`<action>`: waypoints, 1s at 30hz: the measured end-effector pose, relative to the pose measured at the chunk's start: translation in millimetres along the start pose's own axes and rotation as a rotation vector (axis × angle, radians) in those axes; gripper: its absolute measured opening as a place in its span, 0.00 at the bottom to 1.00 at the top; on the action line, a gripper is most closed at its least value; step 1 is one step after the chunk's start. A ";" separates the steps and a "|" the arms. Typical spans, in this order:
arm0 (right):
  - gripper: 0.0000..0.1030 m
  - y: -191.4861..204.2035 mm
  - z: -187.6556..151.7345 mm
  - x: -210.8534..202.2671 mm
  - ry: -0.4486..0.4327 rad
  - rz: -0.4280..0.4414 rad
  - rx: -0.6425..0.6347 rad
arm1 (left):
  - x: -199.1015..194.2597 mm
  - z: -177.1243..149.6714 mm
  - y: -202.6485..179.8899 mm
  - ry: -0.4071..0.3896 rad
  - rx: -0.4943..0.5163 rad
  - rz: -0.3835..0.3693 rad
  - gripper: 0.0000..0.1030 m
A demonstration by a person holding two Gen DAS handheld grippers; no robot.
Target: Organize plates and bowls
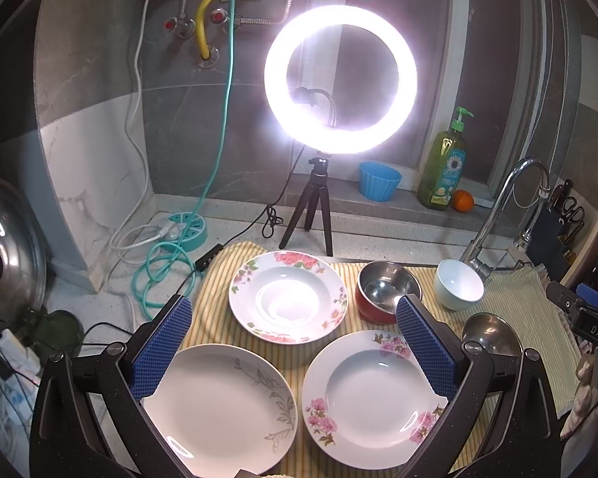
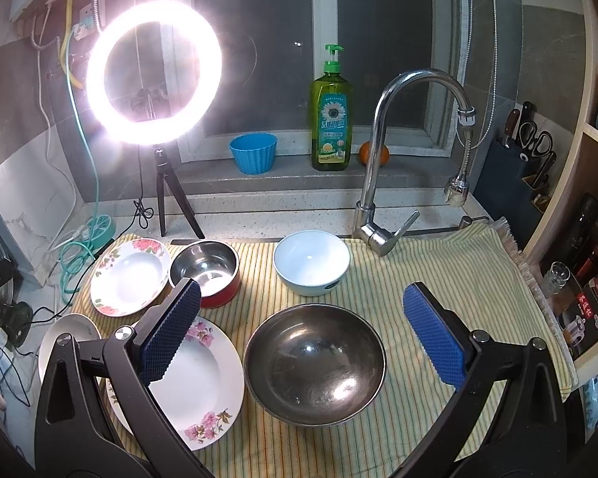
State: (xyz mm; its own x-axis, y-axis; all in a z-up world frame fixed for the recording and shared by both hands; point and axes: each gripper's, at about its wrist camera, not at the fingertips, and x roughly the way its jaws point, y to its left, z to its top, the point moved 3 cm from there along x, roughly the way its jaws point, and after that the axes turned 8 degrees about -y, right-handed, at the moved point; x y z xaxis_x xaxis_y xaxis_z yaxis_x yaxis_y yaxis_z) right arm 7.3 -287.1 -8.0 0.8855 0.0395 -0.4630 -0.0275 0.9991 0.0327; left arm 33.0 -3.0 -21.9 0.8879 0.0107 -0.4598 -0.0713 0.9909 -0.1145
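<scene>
Above striped cloth (image 2: 438, 279), grippers wide apart.

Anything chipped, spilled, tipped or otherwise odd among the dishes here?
Nothing stands out. The three plates and three bowls sit upright and apart on the striped cloth, empty, with no visible chips or spills.

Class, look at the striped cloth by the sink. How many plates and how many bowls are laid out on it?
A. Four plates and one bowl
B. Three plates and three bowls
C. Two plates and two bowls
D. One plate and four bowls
B: three plates, the grey-leaf plate, pink-flower plate and far floral plate; three bowls, the red steel bowl, white bowl and large steel bowl.
</scene>
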 end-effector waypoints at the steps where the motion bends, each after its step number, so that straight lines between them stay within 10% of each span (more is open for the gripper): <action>1: 1.00 -0.3 -1.3 0.1 0.002 0.001 0.001 | 0.2 -0.5 0.3 0.001 0.000 0.000 0.99; 30: 1.00 5.4 -63.5 14.9 0.192 0.159 0.004 | 37.4 -53.0 18.1 0.232 -0.046 -0.065 0.92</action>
State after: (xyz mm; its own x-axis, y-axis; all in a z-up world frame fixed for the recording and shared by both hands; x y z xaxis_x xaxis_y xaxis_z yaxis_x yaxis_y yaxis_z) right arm -9.1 -280.0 -71.1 0.7659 0.1987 -0.6115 -0.1573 0.9801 0.1215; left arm 40.8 8.2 -87.9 0.7639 -0.0896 -0.6391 -0.0424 0.9812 -0.1883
